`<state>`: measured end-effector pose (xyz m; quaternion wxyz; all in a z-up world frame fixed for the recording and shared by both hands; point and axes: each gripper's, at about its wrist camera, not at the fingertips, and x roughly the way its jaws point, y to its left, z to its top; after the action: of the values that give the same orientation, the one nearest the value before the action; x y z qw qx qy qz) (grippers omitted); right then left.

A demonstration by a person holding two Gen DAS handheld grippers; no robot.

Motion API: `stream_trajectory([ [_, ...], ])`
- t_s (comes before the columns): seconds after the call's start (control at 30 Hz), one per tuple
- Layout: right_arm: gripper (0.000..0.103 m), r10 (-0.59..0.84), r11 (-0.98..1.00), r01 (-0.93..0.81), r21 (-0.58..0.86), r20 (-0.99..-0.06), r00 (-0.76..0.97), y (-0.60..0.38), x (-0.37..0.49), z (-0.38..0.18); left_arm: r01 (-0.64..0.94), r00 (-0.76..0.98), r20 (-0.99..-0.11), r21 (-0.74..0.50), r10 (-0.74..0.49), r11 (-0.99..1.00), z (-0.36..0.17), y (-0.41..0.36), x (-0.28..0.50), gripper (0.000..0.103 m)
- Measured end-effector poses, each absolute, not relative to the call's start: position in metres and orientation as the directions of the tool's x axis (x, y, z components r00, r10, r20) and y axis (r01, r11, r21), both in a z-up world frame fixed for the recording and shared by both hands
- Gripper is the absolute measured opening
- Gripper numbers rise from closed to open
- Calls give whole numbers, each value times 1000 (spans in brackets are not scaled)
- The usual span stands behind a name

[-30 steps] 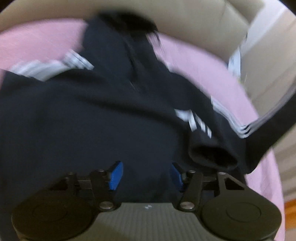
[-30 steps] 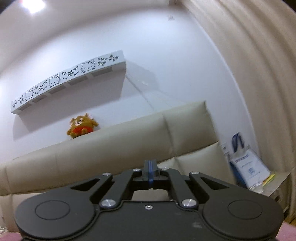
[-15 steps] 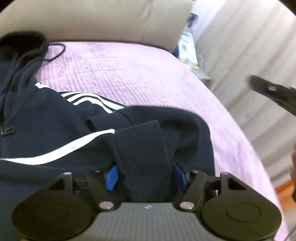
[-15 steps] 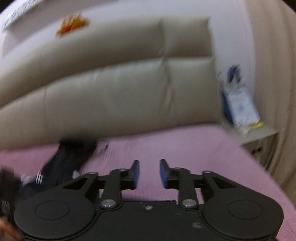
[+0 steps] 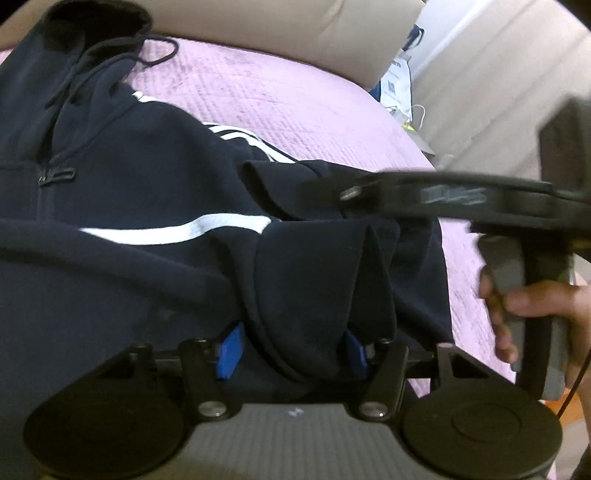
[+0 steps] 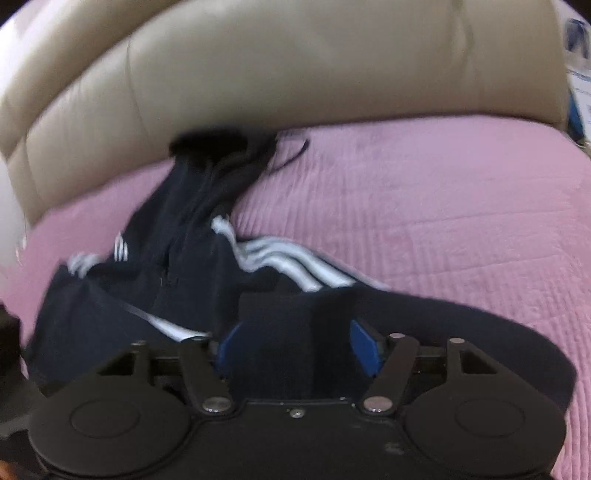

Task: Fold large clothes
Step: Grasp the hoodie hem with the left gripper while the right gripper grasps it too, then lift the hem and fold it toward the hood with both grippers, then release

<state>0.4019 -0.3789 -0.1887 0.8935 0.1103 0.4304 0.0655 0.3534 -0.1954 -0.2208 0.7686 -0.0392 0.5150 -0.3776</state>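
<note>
The blue-padded fingers [image 5: 229, 350] of the left gripper [image 5: 291, 352] stood spread wide, with a bunched fold of a dark navy hoodie [image 5: 122, 192] filling the gap between them; whether the pads actually pressed the cloth could not be told; the right gripper [image 6: 297, 347] likewise had its blue fingers [image 6: 364, 347] set wide apart around a fold of the same fabric, with cloth lying between them; the hoodie lay spread on a pink quilted bedspread [image 5: 288, 96], its hood [image 5: 92, 22] bunched at the far end against a beige padded headboard [image 6: 295, 66], a drawstring [image 5: 162, 55] trailing from the hood onto the pink cover; white stripes [image 5: 255, 144] ran along one shoulder and sleeve, and a single white band [image 5: 177, 229] crossed the dark fabric nearer the left gripper; a small zip pull [image 5: 55, 173] showed on the chest; from the left wrist view the right gripper [image 5: 436, 195] reached in from the right side, blurred, its tips at a folded dark cuff [image 5: 280, 184] on top of the garment, while the person's right hand [image 5: 532, 306] wrapped around its grey handle; a white paper bag [image 5: 399, 81] stood beyond the bed's far corner beside pale curtains [image 5: 498, 92]; the right wrist view was soft with blur, showing the hoodie stretching from the gripper up to the headboard across the bedspread.
</note>
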Motion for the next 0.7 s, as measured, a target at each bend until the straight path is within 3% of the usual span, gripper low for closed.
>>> stream_trajectory([
  [0.13, 78, 167, 983, -26, 182, -823, 543, -361, 415, -213, 547, 194, -765, -436, -615, 715, -219, -199, 355, 59],
  [0.17, 72, 154, 985, -17, 172, -827, 541, -362, 417, -218, 546, 196, -766, -433, -612, 717, -217, -198, 355, 59],
  [0.2, 54, 150, 984, -1, 180, -818, 555, -365, 415, -220, 546, 196, -767, -432, -611, 717, -217, -198, 355, 59],
  [0.23, 12, 136, 980, 38, 195, -799, 586, -371, 412, -218, 548, 195, -766, -432, -612, 716, -215, -198, 355, 59],
  [0.27, 8, 122, 968, 96, 233, -766, 631, -384, 404, -212, 554, 199, -764, -429, -614, 713, -213, -198, 356, 59],
  [0.53, 8, -3, 828, 191, 528, -335, 942, -526, 304, -97, 527, 153, -682, -556, -715, 643, -194, -204, 362, 59],
  [0.7, 8, -287, 749, 278, 601, -83, 954, -612, 210, -36, 612, 168, -644, -525, -746, 591, -173, -216, 352, 59],
])
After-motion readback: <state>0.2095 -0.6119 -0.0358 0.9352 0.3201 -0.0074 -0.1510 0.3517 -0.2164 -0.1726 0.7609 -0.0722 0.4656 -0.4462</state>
